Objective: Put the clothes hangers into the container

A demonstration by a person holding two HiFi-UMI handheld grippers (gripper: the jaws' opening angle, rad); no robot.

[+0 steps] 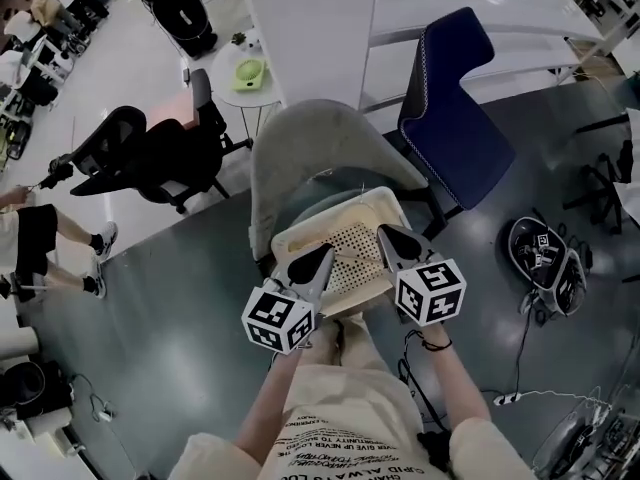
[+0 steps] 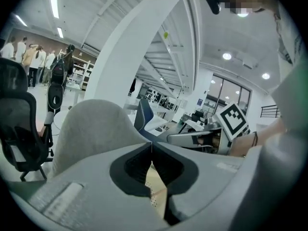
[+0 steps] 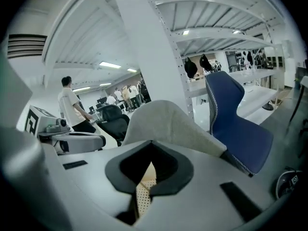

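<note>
The cream perforated container (image 1: 298, 238) fills the seat of the grey chair (image 1: 300, 148), within easy reach. The left gripper (image 1: 327, 251) and the right gripper (image 1: 384, 231) hang over its front edge, probably to clear the rim — both have their jaws pressed together on nothing. I cannot make out any hangers. The print on the shirt (image 1: 350, 438) is too blurred to read.

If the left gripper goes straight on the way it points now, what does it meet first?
Likely the grey chair's backrest, just beyond the shut left gripper; the cream basket lies lower. Depth is unclear.
</note>
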